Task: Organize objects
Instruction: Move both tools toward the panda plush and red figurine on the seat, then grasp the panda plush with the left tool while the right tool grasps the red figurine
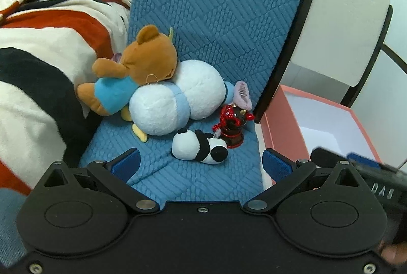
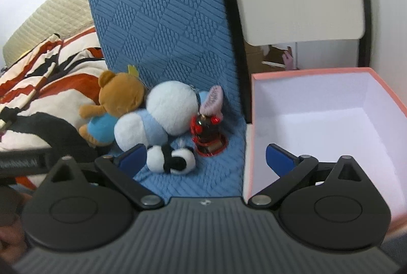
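Nothing is sorted yet: the pink-rimmed box (image 2: 330, 121) on the right is sitting empty. The panda plush (image 1: 201, 146), red figurine (image 1: 232, 126), brown teddy bear (image 1: 132, 72) and white plush (image 1: 175, 106) are lying on the blue cushion (image 1: 216, 6). The left gripper (image 1: 201, 163) and right gripper (image 2: 206, 156) are hovering released, grasping nothing.

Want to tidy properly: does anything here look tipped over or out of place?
The toys are heaped, not arranged: the panda lies on its side, the brown bear slumps over the white plush. The pink box is empty.
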The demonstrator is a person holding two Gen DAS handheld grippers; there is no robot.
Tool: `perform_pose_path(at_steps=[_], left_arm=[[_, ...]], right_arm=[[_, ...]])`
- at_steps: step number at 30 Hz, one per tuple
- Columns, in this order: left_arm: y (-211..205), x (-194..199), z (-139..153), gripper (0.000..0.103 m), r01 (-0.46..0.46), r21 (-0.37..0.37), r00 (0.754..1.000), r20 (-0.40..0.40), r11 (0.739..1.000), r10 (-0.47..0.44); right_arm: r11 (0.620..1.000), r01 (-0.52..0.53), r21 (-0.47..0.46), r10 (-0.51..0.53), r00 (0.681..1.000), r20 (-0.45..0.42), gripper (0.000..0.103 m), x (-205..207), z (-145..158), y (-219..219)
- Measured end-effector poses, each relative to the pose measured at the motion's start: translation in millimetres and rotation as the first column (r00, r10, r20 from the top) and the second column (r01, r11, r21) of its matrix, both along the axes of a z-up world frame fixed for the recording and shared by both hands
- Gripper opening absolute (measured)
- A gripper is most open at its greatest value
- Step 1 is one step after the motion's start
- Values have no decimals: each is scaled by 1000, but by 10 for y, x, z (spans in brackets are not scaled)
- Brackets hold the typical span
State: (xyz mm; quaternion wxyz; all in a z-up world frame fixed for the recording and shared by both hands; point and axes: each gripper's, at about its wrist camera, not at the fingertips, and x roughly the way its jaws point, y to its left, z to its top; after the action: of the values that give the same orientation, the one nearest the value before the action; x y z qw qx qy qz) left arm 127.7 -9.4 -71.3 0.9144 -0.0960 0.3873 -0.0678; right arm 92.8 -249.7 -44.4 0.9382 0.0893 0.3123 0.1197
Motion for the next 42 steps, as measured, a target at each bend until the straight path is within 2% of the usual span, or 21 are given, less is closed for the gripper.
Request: perform_pose_path(at_steps=[6, 8, 12, 20, 24, 29, 32, 33, 37, 42], left_arm=[[60, 357, -222, 98, 11, -17, 997, -72, 1000, -12], [90, 480, -300, 94, 7, -22, 995, -101, 1000, -9], [128, 720, -455, 93, 4, -42, 989, -149, 999, -10], [31, 1149, -796, 93, 40, 2, 971, -236, 999, -39], [2, 1333, -994, 92, 58, -15, 953, -295, 998, -60], [7, 1521, -1134, 92, 51, -15, 944, -326, 999, -53], [60, 1618, -1210, 79, 33, -37, 934, -354, 999, -44], [88, 1642, -1235, 78, 23, -52, 931, -363, 998, -40], [156, 1706, -1301, 76, -5, -85, 924, -382, 996, -28], [122, 1745, -1401, 76, 0, -103, 914, -405, 995, -42]], right_arm=[[998, -60, -6, 60, 998, 0, 78, 395, -50, 104], [995, -94, -22, 93, 996, -7, 77, 531, -99, 171], [990, -139, -10, 139, 990, -22, 76, 779, -183, 268], [977, -197, -79, 193, 979, -64, 75, 1295, -399, 583], [980, -178, -85, 167, 979, -119, 76, 1527, -562, 687], [983, -148, -104, 129, 977, -169, 76, 1744, -742, 758], [983, -131, -131, 107, 978, -177, 76, 1832, -814, 797], [981, -126, -148, 99, 979, -180, 75, 1855, -825, 807], [983, -96, -154, 62, 976, -210, 72, 1946, -910, 800], [978, -109, -180, 62, 967, -248, 70, 1983, -1008, 858]])
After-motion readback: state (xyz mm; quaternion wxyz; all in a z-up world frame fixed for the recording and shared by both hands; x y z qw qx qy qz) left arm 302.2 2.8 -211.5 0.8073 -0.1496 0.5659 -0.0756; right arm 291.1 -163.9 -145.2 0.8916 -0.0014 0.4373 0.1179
